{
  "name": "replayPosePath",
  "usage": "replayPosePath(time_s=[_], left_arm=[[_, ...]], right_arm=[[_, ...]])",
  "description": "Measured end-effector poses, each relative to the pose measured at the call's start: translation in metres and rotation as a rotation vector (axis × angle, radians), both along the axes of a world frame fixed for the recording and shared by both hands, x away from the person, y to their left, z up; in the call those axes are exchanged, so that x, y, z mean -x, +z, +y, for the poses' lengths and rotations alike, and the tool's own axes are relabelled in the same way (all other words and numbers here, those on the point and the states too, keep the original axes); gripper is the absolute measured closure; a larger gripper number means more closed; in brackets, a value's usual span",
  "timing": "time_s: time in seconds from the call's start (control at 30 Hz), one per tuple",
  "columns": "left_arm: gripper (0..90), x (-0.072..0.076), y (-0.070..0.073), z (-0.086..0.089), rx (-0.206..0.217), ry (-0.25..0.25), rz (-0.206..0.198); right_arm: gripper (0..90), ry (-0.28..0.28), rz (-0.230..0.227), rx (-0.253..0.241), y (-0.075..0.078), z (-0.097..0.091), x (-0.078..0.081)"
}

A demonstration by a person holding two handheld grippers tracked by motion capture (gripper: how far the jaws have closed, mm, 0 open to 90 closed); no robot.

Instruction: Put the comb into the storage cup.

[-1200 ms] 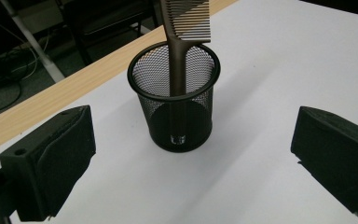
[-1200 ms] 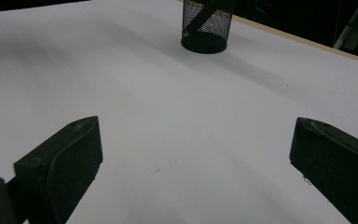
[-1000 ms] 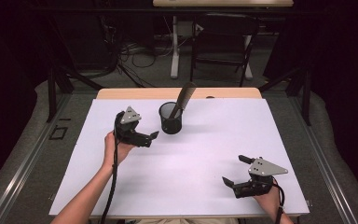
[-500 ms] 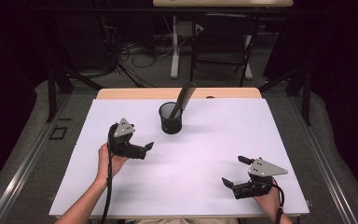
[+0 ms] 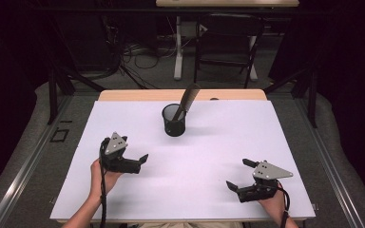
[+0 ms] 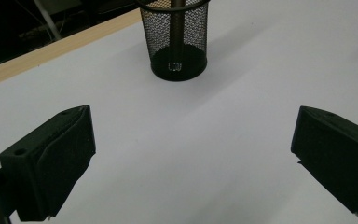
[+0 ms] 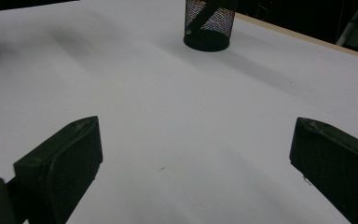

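A black mesh cup (image 5: pixel 173 121) stands at the far middle of the white table sheet (image 5: pixel 209 147). A dark flat-ended tool (image 5: pixel 188 97) leans out of it to the right. My left gripper (image 5: pixel 140 164) hovers left of centre, open, jaws pointing right with nothing between them. In the left gripper view the cup (image 6: pixel 178 42) is straight ahead, well beyond the wide-apart jaws of the left gripper (image 6: pixel 193 158). My right gripper (image 5: pixel 239 174) rests near the front right corner, open and empty. The right gripper view shows the cup (image 7: pixel 208 25) far off past the right gripper (image 7: pixel 196 158).
A bare wooden strip (image 5: pixel 128 95) runs along the table's far edge. Beyond it are a dark chair (image 5: pixel 228 42), a white table leg (image 5: pixel 177 47) and floor cables (image 5: pixel 138 57). Metal rails (image 5: pixel 28 161) flank the table.
My left gripper has drawn back from beside the cup toward the person and slightly left, staying open. The right gripper has not moved.
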State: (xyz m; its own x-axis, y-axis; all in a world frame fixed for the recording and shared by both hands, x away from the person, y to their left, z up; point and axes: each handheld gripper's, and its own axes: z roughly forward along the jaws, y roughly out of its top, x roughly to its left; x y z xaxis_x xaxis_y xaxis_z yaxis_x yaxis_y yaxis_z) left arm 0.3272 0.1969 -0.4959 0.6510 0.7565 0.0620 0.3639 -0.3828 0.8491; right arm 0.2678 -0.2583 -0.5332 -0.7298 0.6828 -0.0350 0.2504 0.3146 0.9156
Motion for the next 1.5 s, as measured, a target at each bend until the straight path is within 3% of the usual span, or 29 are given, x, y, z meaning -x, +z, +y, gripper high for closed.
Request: replayPosePath(time_s=[0.37, 0.73, 0.77, 1.2, 1.5], left_arm=[[0.0, 0.019, -0.011, 0.012, 0.012, 0.039, 0.0], [0.0, 0.038, -0.023, 0.013, 0.025, 0.039, 0.011], [0.0, 0.04, -0.022, 0.014, 0.01, 0.038, 0.01], [0.0, 0.053, -0.032, 0.014, 0.008, 0.048, 0.028], [0.0, 0.061, -0.038, 0.012, -0.013, 0.038, 0.011]], right_arm=[[1.9, -0.002, 0.001, 0.001, -0.001, -0.001, 0.0], [1.9, -0.001, 0.009, -0.001, -0.001, 0.0, 0.0], [1.9, -0.001, 0.009, -0.001, -0.001, 0.0, 0.0], [1.9, -0.005, 0.016, -0.003, 0.0, -0.002, 0.0], [1.5, 0.0, 0.032, 0.002, -0.002, -0.002, -0.001]])
